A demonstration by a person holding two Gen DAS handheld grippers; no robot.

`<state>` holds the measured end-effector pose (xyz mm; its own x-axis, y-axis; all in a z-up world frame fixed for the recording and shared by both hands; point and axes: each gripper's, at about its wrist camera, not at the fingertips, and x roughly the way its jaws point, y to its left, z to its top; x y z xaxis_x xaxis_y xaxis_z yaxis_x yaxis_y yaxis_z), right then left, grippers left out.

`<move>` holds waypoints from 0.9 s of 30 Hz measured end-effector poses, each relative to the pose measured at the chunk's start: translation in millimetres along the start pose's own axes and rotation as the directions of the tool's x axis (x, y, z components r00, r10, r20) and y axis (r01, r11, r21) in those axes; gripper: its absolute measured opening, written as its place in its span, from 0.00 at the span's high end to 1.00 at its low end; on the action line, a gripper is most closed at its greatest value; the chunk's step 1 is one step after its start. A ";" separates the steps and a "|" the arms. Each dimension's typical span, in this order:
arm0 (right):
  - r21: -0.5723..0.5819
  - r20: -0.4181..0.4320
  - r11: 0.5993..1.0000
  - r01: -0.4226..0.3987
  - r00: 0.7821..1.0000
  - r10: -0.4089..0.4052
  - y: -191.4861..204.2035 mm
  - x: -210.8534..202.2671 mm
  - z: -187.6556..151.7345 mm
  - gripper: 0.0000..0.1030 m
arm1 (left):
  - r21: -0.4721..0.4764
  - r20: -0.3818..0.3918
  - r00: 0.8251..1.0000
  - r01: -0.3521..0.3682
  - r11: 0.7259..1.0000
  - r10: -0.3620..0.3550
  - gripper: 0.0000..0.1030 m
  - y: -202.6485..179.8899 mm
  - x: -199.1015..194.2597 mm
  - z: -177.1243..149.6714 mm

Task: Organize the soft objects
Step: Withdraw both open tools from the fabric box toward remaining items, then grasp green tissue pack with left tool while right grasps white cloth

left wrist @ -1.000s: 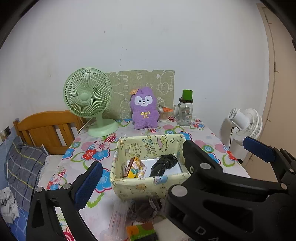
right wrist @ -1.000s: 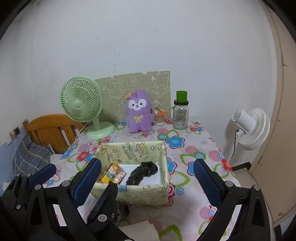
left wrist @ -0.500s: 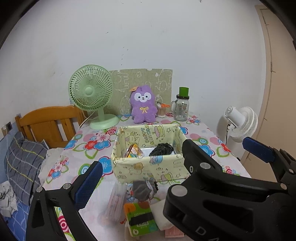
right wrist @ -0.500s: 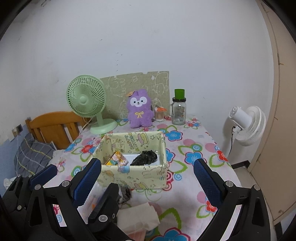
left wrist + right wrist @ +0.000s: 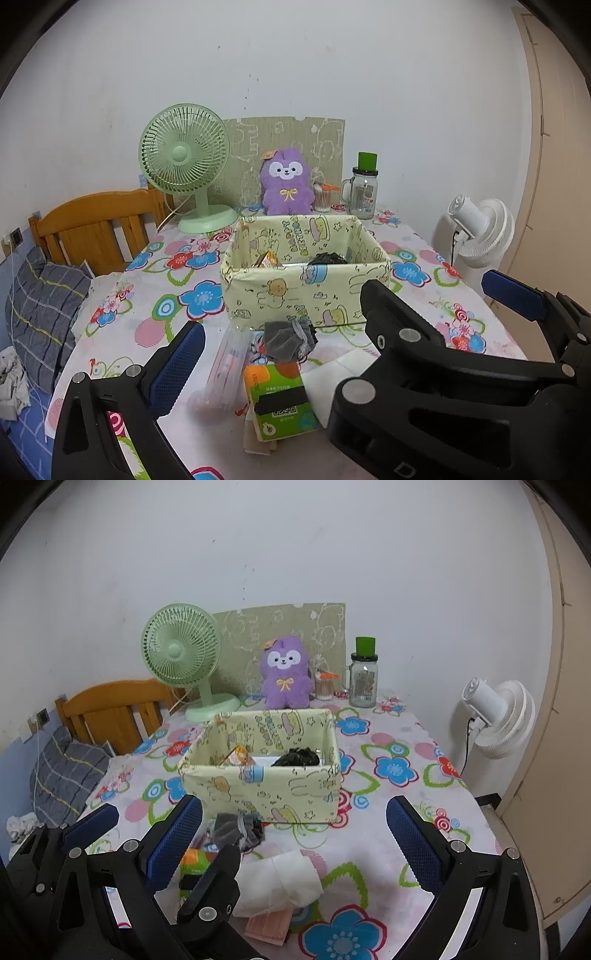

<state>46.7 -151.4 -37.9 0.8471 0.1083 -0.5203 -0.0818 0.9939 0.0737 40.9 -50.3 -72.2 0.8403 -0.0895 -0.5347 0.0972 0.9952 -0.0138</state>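
1. At the table's far left corner: a pale green desk fan (image 5: 181, 653) on a round base, upright on the flowered tablecloth (image 5: 399, 771).
2. Next along the far edge: a purple plush toy with a white face and yellow bow (image 5: 285, 672), propped against a green patterned board (image 5: 280, 627); just beside it a small tub of cotton swabs (image 5: 324, 686), then a clear glass jar with a green cap (image 5: 364, 675).
3. Mid-table: a pale yellow cartoon-printed fabric box (image 5: 262, 775), open-topped, holding a small orange-and-yellow packet (image 5: 240, 757) at its left and a crumpled black cloth (image 5: 297, 757) at its right.
4. Against the box's near wall, on the tablecloth: a bunched grey sock-like cloth (image 5: 236, 829).
5. Toward the near edge: a clear plastic pouch (image 5: 227, 365) at left, an orange-and-green tissue pack (image 5: 279, 400), then a rolled white cloth (image 5: 280, 880) lying over a pink folded piece (image 5: 269, 925).
6. Left gripper (image 5: 340, 332): blue-padded fingers spread wide, holding nothing, hovering over the near-edge pile.
7. Right gripper (image 5: 295, 843): blue pads wide apart likewise, empty, poised above the white cloth.
8. Off the table's right edge: a white floor fan (image 5: 498, 720).
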 end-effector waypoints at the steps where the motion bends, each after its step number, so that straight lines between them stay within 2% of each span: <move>1: 0.000 -0.003 1.000 -0.002 1.000 0.002 -0.1 1.3 -1.3 0.02 | 0.001 -0.002 1.000 0.000 1.000 0.000 0.00 0.4 0.8 -0.9; 11: -0.008 -0.045 0.999 -0.041 0.998 0.041 4.9 21.6 -20.1 0.02 | 0.012 -0.044 0.999 0.001 1.000 0.000 0.00 9.9 17.6 -18.4; 21: 0.012 -0.108 0.999 -0.043 0.993 0.044 5.6 47.6 -36.8 0.02 | 0.023 -0.090 0.995 -0.043 0.999 0.045 0.01 23.0 37.4 -31.7; 25: 0.008 -0.130 0.999 -0.034 0.991 0.035 7.0 55.3 -40.2 0.02 | 0.023 -0.116 0.992 -0.054 0.998 0.056 0.08 28.4 44.9 -36.2; 27: 0.006 -0.140 1.000 -0.030 0.990 0.030 7.6 59.7 -42.6 0.02 | 0.016 -0.129 0.990 -0.054 0.998 0.055 0.08 31.9 48.7 -39.4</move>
<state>74.2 -136.6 -104.6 0.7623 0.1400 -0.6319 -0.1036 0.9901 0.0944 63.9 -21.3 -132.0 0.7684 -0.0285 -0.6393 0.0607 0.9978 0.0284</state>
